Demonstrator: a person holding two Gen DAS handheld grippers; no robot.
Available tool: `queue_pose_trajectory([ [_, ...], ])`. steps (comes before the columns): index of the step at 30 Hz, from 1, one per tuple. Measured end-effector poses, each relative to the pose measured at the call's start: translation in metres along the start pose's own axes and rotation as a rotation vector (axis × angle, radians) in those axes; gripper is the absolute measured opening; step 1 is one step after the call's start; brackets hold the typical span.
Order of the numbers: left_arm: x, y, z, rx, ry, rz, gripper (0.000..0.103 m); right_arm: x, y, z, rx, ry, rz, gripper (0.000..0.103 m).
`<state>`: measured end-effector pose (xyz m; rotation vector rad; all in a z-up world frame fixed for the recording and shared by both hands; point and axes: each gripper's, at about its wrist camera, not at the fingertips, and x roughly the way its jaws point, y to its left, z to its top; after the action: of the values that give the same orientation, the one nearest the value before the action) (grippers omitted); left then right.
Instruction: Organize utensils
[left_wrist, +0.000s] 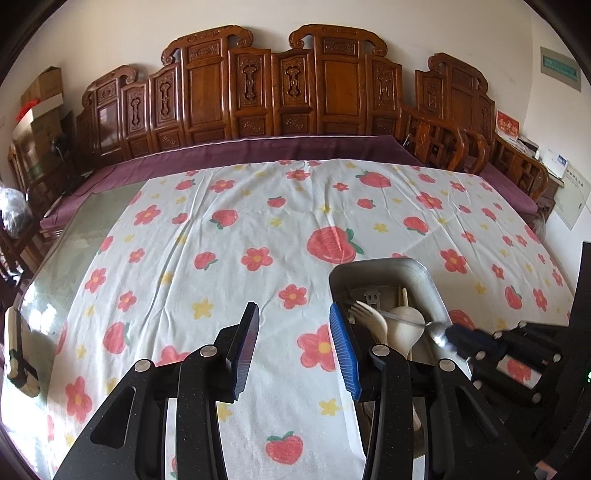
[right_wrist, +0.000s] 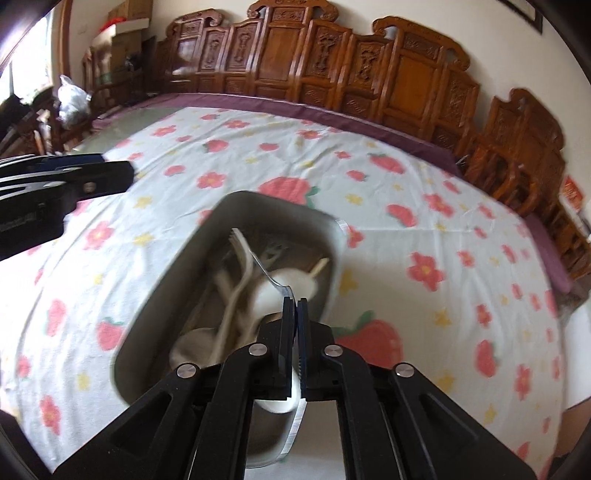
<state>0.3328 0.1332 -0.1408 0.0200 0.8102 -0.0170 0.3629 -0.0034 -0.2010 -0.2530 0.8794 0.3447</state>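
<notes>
Gripping a metal fork by its handle, the right gripper has its jaws pressed nearly together on the thin metal, tines pointing away from it over the metal tray. The fork hangs just above the tray's contents: a pale plastic fork, a white spoon and a wooden stick lie inside. From the left wrist view, the same tray sits just right of the left gripper, whose jaws stand apart with nothing between them, above the flowered cloth covering the worktop. The right gripper reaches into the tray from the right.
</notes>
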Motion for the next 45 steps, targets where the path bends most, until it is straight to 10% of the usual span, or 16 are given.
queue_pose_trajectory([
  [15, 0.003, -0.007, -0.003, 0.011, 0.002, 0.0, 0.038, -0.001, -0.015, 0.005, 0.081, -0.018, -0.076, 0.003],
  [29, 0.001, -0.007, -0.003, 0.012, -0.001, 0.0, 0.038, -0.008, -0.005, -0.013, 0.104, 0.008, 0.298, 0.027],
  [45, -0.013, -0.032, -0.014, 0.036, -0.029, 0.008, 0.038, -0.055, -0.044, -0.037, 0.113, -0.061, 0.175, 0.03],
])
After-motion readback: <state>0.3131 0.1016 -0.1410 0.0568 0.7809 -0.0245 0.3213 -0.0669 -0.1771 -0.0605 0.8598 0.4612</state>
